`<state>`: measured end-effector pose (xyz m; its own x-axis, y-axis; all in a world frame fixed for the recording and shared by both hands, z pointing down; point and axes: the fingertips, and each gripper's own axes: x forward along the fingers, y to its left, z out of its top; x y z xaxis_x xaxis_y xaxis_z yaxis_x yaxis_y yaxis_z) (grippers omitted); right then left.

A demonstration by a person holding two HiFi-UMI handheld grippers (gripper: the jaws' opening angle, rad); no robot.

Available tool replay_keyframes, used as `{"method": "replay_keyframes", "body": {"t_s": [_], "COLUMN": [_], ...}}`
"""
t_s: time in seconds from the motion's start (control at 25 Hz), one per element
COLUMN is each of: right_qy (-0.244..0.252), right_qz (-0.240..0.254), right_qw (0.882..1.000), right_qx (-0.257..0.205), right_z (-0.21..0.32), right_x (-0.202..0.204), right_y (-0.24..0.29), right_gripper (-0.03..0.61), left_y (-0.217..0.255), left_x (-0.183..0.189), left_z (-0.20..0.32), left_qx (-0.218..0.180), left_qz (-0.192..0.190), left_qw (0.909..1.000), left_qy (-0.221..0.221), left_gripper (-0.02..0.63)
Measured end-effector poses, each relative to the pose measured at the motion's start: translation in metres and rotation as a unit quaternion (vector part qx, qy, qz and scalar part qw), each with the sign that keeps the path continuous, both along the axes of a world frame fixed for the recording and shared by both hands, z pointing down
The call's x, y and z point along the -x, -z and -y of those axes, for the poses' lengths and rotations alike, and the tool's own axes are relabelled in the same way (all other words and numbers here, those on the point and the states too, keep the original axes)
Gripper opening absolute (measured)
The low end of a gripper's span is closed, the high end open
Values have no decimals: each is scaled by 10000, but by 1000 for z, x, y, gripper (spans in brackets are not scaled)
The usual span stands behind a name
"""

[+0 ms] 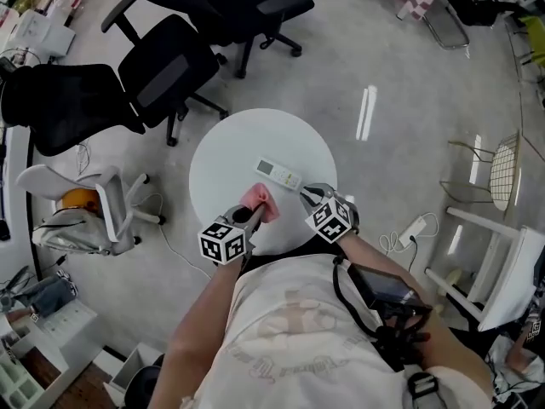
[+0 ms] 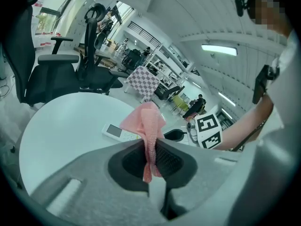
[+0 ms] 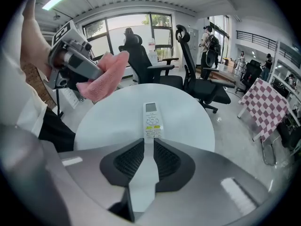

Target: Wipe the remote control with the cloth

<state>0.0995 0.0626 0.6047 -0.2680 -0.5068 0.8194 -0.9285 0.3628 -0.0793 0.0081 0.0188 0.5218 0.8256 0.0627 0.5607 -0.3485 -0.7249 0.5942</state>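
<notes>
- The remote (image 3: pixel 151 119) lies flat on the round table (image 1: pixel 226 156), on the half nearer the person. Its long axis runs straight away from the right claw (image 3: pixel 149 144), and its near end sits just at that claw's tips.
- The right claw is narrow and grips nothing; bare table shows in the slit between its jaws.
- The left claw (image 2: pixel 150 147) pinches the pink cloth (image 2: pixel 146 121), held clear of the table just beside the remote's left flank.
- The right claw is the nearer one and looks set to steady the near end. The cloth would need to come across and down onto the buttons.
- The near table edge lies close behind both claws. The far half is open, and the chairs (image 1: pixel 162 75) stand well beyond it.
</notes>
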Motion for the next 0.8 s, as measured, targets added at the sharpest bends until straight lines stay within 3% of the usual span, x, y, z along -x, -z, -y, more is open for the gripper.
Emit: {"method": "replay_keyframes", "body": {"t_s": [0.36,0.8], "right_qy": [494,576], "right_qz": [-70,-120], "right_qw": [9984,9977], "right_qx": [259,345], "right_z": [6,19], "right_x": [3,8], "right_y": [-31,-52], "right_gripper": [201,243], "left_y": [-15,-27], "left_x": [-26,-35], "left_z": [-2,-4], "left_qx": [48,188], "left_qz": [268,454], "left_qw": [9994,9986], "left_qy": [-198,-185], "left_gripper": [21,21]}}
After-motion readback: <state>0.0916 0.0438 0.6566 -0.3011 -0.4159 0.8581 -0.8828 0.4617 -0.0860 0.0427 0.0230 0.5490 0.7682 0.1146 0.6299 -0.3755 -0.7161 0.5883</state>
